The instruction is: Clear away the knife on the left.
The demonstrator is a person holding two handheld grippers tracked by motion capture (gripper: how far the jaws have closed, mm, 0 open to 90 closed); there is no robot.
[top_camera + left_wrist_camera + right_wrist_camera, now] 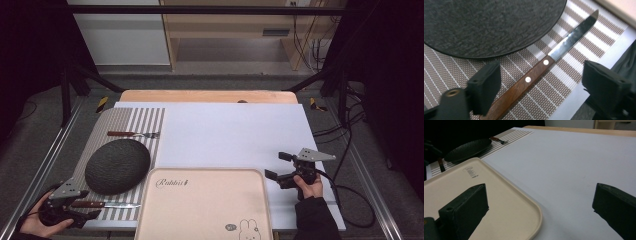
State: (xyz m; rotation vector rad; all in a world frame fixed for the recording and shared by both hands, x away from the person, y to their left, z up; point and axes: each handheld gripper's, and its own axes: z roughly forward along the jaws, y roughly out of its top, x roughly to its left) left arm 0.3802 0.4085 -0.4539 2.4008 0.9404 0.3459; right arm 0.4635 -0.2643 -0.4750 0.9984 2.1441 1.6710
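My left gripper (80,210) is down by the near left corner of the striped placemat (127,120), jaws spread w/ the knife (541,67) handle lying between them, pads not squeezing it yet afaict. Knife's flat on the placemat, just on the near side of the dark plate (117,165), wood handle toward me, blade tip pointing at the beige tray (205,205). Fork (134,134) sits on the far side of the plate. My right gripper (280,167) hangs over the white tabletop (235,132) just right of the tray's far right corner, jaws released wide, nothing in them.
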